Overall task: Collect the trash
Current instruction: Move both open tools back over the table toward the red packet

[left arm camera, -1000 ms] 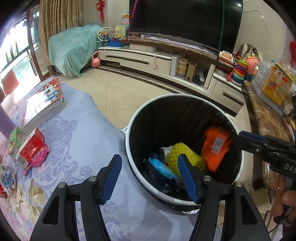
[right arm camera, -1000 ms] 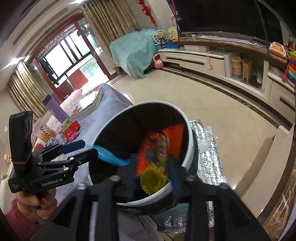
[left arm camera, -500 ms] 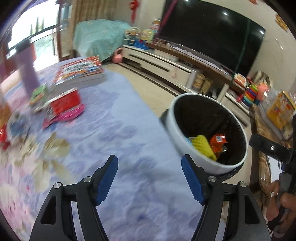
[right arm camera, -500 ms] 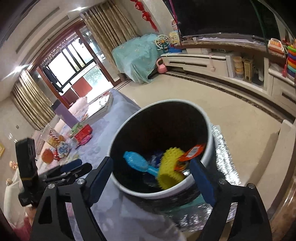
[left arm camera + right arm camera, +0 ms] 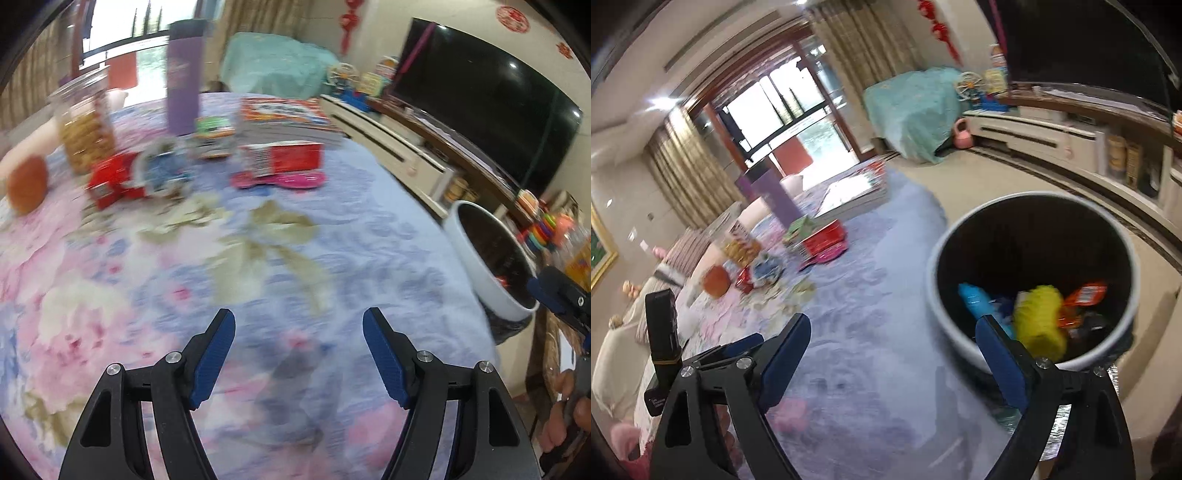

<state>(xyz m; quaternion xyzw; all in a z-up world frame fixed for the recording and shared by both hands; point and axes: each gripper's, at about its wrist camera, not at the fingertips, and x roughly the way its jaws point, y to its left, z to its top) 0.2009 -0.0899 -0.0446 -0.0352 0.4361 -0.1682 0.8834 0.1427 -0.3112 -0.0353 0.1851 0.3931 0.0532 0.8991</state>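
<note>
My left gripper (image 5: 298, 317) is open and empty above the floral tablecloth (image 5: 258, 258). Beyond it, in the blurred far part of the table, lie a red wrapper (image 5: 114, 181), a crumpled blue-and-white wrapper (image 5: 162, 170) and a red box (image 5: 284, 157). The white-rimmed bin (image 5: 934, 266) with a black liner stands at the table's right edge (image 5: 480, 266). Inside it are a yellow foam net (image 5: 1039, 317), a blue wrapper (image 5: 975, 301) and an orange packet (image 5: 1084, 295). My right gripper (image 5: 893, 323) hangs near the bin's left rim. Its jaws are opening, with nothing between them.
A snack jar (image 5: 86, 129), an orange fruit (image 5: 27, 184), a purple bottle (image 5: 184, 77), a green pack (image 5: 212, 129) and stacked books (image 5: 288, 122) crowd the table's far side. A pink flat item (image 5: 280, 181) lies under the red box. A TV cabinet (image 5: 1052, 136) lines the wall.
The left gripper swung from over the bin out across the table. The right gripper let go of the orange packet, which dropped into the bin, then opened wide and drew back.
</note>
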